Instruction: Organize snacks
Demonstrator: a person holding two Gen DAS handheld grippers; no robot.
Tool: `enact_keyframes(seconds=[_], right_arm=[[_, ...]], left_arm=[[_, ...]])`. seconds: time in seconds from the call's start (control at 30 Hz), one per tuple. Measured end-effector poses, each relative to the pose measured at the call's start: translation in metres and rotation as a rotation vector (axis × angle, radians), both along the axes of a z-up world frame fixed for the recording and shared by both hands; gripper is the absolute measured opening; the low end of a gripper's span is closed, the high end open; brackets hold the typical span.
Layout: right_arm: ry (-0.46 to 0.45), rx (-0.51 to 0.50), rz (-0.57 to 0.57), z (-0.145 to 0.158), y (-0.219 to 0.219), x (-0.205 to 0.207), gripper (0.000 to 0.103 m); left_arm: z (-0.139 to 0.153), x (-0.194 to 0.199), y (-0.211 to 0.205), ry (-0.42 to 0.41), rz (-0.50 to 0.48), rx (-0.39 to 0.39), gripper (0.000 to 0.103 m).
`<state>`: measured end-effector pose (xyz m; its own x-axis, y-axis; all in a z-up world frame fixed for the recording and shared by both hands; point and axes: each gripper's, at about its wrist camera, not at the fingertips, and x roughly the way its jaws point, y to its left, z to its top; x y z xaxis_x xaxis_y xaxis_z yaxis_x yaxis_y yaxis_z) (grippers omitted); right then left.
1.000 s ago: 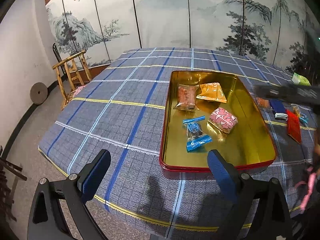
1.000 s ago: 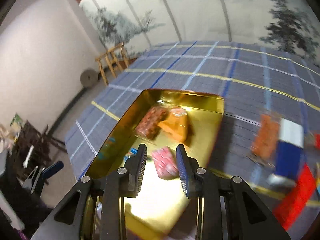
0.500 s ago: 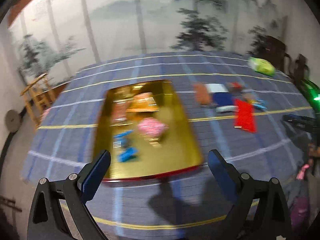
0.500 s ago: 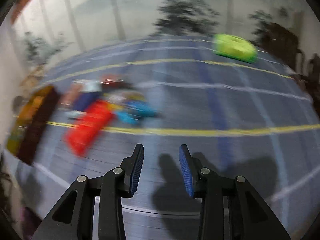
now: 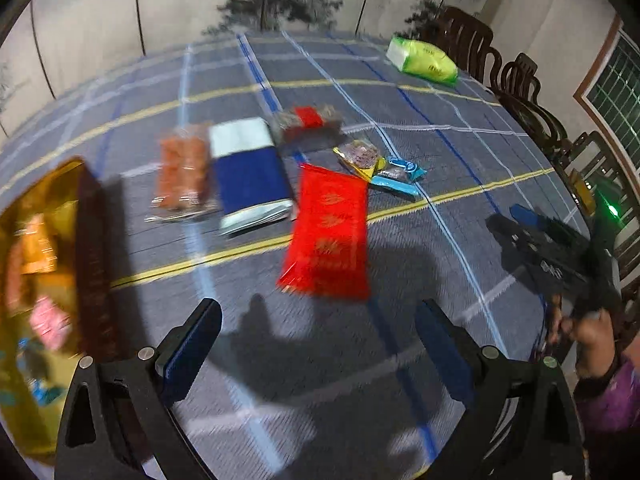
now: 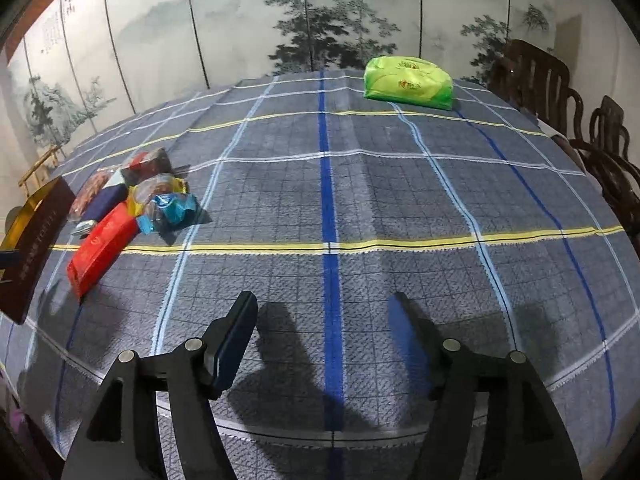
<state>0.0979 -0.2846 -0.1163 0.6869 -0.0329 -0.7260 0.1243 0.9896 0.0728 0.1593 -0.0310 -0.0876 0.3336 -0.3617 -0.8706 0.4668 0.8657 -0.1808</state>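
motion-blurred gold tin (image 5: pixel 48 200), half cut off

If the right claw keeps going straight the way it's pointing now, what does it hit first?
Probably just the grey-blue checked tablecloth. The right claw is opening with nothing between its fingers, and no snack lies ahead; the green soft pack sits far beyond, near the table's far edge.

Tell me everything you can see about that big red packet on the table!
The red packet is a flat, long rectangle of shiny bright red wrapping with faint gold marks printed down its face; they are too blurred to read. It looks sealed and lies flat on the blue checked tablecloth, across a yellow stripe. It is the nearest of the loose snacks. Its far corner sits close to a yellow wrapped snack; whether they touch is unclear. No gripper touches it.
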Motion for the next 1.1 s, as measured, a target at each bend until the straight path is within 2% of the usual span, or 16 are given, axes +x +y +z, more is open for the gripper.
enact_keyframes(seconds=[0.13, 0.37, 0.47, 0.53, 0.6, 0.7, 0.9, 1.0, 1.1], right_arm=[[-0.029, 0.075, 0.008, 0.001, -0.008, -0.004, 0.069], [-0.047, 0.125, 0.036, 0.001, -0.011, -0.006, 0.073], [-0.057, 0.153, 0.045, 0.001, -0.013, -0.006, 0.073], [-0.063, 0.169, 0.047, 0.001, -0.015, -0.007, 0.073], [-0.067, 0.18, 0.049, 0.001, -0.016, -0.007, 0.074], [-0.069, 0.189, 0.053, 0.001, -0.017, -0.008, 0.075], [-0.058, 0.183, 0.062, 0.001, -0.016, -0.006, 0.076], [-0.043, 0.223, 0.148, 0.007, -0.009, 0.001, 0.076], [-0.045, 0.142, 0.258, 0.016, 0.013, 0.016, 0.076]], left_arm=[[-0.012, 0.02, -0.025, 0.037, -0.022, 0.022, 0.094], [-0.028, 0.036, -0.064, 0.036, -0.094, 0.131, 0.088], [-0.033, 0.036, -0.073, -0.009, -0.108, 0.171, 0.088], [-0.033, 0.032, -0.076, -0.051, -0.119, 0.176, 0.079], [-0.028, 0.028, -0.074, -0.087, -0.112, 0.153, 0.04], [-0.026, 0.025, -0.069, -0.05, -0.061, 0.129, 0.039], [-0.014, -0.021, -0.051, -0.02, -0.015, 0.028, 0.039], [-0.003, -0.042, -0.048, -0.047, -0.014, 0.021, 0.039], [0.007, -0.055, -0.044, -0.049, -0.017, 0.005, 0.039]])
